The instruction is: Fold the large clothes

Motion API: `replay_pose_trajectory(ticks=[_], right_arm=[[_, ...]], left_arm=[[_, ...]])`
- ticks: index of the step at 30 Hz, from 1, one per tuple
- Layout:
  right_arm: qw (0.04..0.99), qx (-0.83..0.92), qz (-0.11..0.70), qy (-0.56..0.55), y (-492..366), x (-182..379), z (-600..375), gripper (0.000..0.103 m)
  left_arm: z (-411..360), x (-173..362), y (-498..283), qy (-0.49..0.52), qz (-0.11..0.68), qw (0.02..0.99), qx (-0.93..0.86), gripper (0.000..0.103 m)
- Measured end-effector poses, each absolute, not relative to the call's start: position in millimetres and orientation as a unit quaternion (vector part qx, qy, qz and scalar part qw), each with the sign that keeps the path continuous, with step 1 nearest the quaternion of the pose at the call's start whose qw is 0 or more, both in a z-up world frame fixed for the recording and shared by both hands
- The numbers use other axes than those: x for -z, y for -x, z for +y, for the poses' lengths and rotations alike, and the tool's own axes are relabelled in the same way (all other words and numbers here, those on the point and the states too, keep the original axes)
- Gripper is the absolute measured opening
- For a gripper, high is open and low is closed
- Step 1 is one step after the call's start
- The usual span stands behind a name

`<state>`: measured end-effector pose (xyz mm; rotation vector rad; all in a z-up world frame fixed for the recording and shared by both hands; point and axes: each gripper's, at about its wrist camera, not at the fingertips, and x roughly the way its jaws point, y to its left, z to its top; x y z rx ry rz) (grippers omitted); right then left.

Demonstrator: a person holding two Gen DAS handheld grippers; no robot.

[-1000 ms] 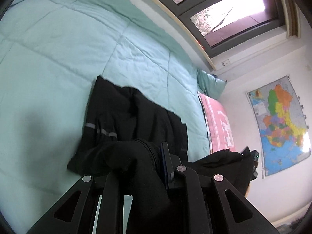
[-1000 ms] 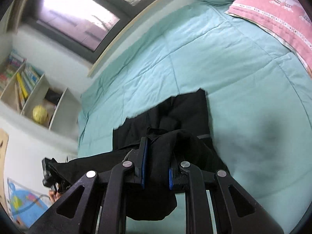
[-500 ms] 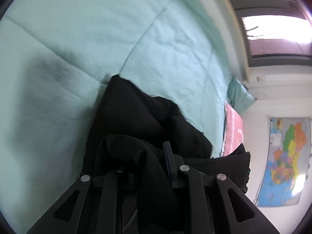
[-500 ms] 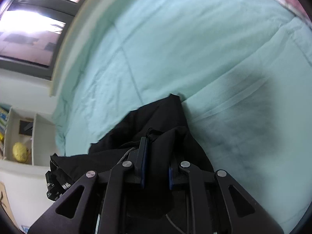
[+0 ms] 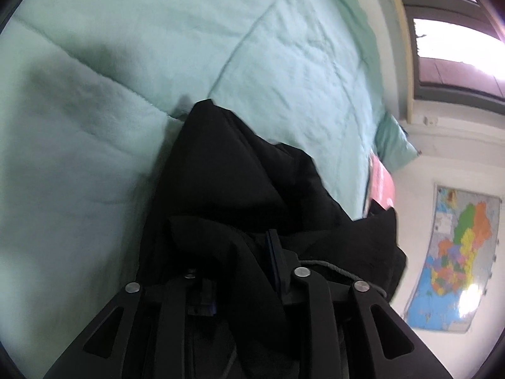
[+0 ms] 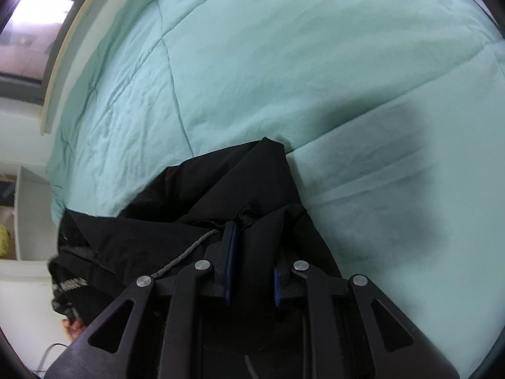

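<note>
A large black garment (image 5: 236,173) lies bunched on the pale green quilt (image 5: 126,63). My left gripper (image 5: 240,252) sits low over it. Its jaws are opening, with a slack fold draped over the left finger and lying between the pads. In the right wrist view the same garment (image 6: 221,183) spreads off to the left, a grey drawstring (image 6: 189,252) across it. My right gripper (image 6: 252,246) still pinches a thick fold between its blue pads, the jaws just starting to open. A hand (image 6: 72,325) shows at the garment's far end.
The quilt (image 6: 284,63) stretches wide beyond the garment. A pink cloth (image 5: 382,186) and a green pillow (image 5: 394,148) lie at the bed's head. A wall map (image 5: 454,252) and a window (image 5: 457,47) are behind. A shelf (image 6: 25,214) stands past the bed's foot.
Both grippers have come down toward the bed with the garment's edge, laying it over the rest. The quilt now fills both views. The left jaws have widened.
</note>
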<state>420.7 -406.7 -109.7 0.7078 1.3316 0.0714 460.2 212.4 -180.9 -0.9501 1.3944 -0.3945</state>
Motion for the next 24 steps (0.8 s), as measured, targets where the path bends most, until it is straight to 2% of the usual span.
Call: replay_pose_trajectory(ticks=[1, 3, 4, 6, 8, 10, 13, 20, 24], right_arm=[[0.725, -0.034, 0.603, -0.331, -419, 106, -410, 0.029], [0.715, -0.052, 0.594, -0.365, -411, 90, -421, 0.035], [0.713, -0.062, 0.586, -0.379, -404, 79, -427, 0.039], [0.721, -0.071, 0.571, -0.387, -394, 58, -436, 0.052], [0.74, -0.065, 0.553, -0.378, -381, 35, -443, 0.078], [0.766, -0.052, 0.534, -0.356, -370, 16, -445, 0.086], [0.793, -0.048, 0.535, -0.288, -371, 5, -427, 0.086], [0.823, -0.057, 0.553, -0.113, -404, 20, -372, 0.086], [0.823, -0.09, 0.556, -0.073, -429, 37, -367, 0.086]], left_arm=[[217, 167, -454, 0.416, 0.613, 0.646, 0.186, 0.039], [227, 141, -439, 0.41, 0.604, 0.652, 0.203, 0.05], [232, 125, -431, 0.403, 0.596, 0.661, 0.212, 0.052], [244, 97, -413, 0.401, 0.575, 0.673, 0.236, 0.057], [259, 69, -395, 0.398, 0.545, 0.7, 0.233, 0.06], [263, 50, -387, 0.363, 0.528, 0.74, 0.204, 0.068], [254, 50, -396, 0.323, 0.523, 0.772, 0.159, 0.069], [221, 107, -453, 0.298, 0.554, 0.763, 0.148, 0.069], [218, 131, -482, 0.294, 0.564, 0.758, 0.147, 0.069]])
